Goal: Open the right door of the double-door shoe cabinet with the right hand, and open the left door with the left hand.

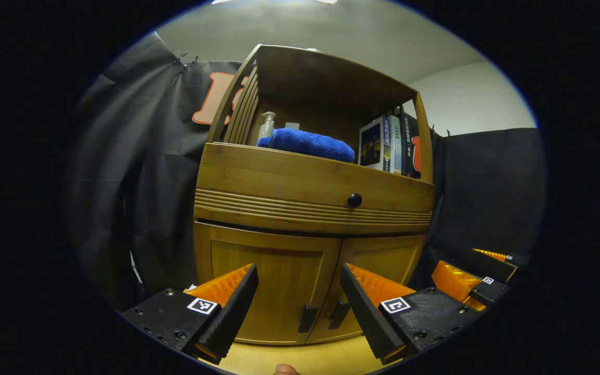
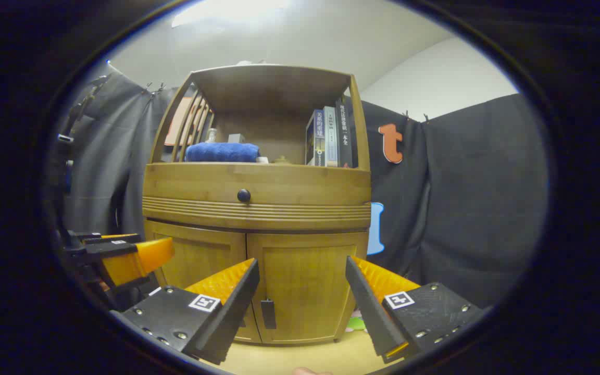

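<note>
My left gripper point(image 1: 297, 307) and right gripper point(image 2: 300, 304) each have 2 orange ribbed fingers, black screwed mounts, square black-and-white tags

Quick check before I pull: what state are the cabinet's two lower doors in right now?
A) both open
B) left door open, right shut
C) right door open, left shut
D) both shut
D: the left door and right door both sit flush with the cabinet front, neither handle gripped.
</note>
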A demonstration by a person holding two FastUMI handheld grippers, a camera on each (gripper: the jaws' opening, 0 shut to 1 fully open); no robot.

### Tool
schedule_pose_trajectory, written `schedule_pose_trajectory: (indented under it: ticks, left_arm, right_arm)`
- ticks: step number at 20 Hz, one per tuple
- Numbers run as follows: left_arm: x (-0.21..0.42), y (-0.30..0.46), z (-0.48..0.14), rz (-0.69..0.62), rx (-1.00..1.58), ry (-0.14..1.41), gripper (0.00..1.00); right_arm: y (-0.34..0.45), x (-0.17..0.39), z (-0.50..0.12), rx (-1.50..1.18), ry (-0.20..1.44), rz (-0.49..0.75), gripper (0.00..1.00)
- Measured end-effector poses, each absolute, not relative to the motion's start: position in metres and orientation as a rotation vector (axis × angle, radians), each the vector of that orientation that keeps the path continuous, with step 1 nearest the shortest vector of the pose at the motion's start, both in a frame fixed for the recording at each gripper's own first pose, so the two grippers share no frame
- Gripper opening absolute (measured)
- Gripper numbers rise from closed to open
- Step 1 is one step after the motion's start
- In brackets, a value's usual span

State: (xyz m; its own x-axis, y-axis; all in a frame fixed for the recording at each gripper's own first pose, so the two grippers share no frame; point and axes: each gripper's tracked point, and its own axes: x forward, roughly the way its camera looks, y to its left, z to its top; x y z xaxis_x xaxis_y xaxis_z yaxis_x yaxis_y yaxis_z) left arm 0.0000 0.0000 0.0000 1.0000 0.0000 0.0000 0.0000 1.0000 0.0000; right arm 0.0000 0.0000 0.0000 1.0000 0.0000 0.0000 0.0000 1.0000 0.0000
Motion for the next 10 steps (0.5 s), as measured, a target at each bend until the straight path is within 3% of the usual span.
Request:
schedule_pose_trajectory:
  ticks: [10]
  left_arm:
    - [-0.001,0.037,0.010,0.107,0.040,-0.025,0.98]
  right_arm:
    - [0.022,0.031,-0.021,0.021,0.047,0.071,0.99]
